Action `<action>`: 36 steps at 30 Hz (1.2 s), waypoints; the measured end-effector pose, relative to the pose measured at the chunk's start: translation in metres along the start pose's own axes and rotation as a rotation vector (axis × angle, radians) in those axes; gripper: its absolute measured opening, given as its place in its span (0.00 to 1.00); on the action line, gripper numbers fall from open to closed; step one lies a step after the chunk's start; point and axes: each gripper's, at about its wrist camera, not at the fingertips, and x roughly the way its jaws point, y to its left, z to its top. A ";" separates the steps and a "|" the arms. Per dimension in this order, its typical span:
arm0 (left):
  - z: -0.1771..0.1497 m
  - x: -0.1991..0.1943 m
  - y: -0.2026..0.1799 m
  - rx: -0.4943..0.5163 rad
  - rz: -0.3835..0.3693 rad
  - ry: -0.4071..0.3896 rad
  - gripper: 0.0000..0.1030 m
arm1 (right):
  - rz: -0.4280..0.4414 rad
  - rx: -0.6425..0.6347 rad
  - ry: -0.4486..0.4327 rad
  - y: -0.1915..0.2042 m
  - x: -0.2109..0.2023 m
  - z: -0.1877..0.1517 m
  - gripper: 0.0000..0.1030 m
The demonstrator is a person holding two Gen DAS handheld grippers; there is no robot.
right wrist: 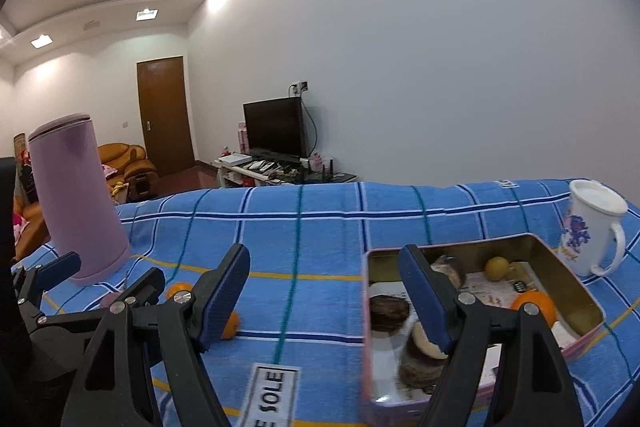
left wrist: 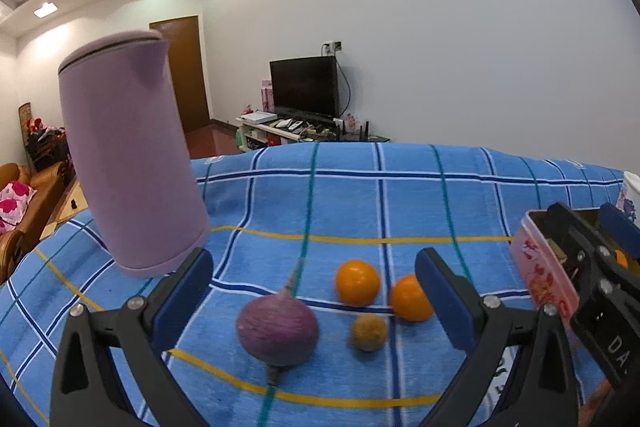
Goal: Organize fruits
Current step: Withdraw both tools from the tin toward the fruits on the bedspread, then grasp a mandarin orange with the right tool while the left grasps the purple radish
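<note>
Now both grippers, left [left wrist: 314,297] and right [right wrist: 324,291], hover with fingers apart and empty; loose oranges [left wrist: 357,283] lie beside the tin [right wrist: 576,281], so next comes a grasp.

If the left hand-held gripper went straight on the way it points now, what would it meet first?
Most likely the round purple onion-like vegetable, lying on the blue checked cloth between the open left hand-held gripper's fingers; depth is hard to judge.
</note>
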 end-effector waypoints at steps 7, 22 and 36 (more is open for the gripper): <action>0.005 0.025 0.044 -0.068 0.043 0.087 1.00 | 0.043 -0.022 0.039 0.021 0.012 -0.001 0.76; 0.007 0.037 0.087 -0.088 -0.085 0.258 1.00 | 0.214 -0.060 0.359 0.060 0.071 -0.013 0.70; -0.003 0.046 0.053 0.028 -0.104 0.311 1.00 | 0.247 -0.034 0.553 0.071 0.115 -0.028 0.51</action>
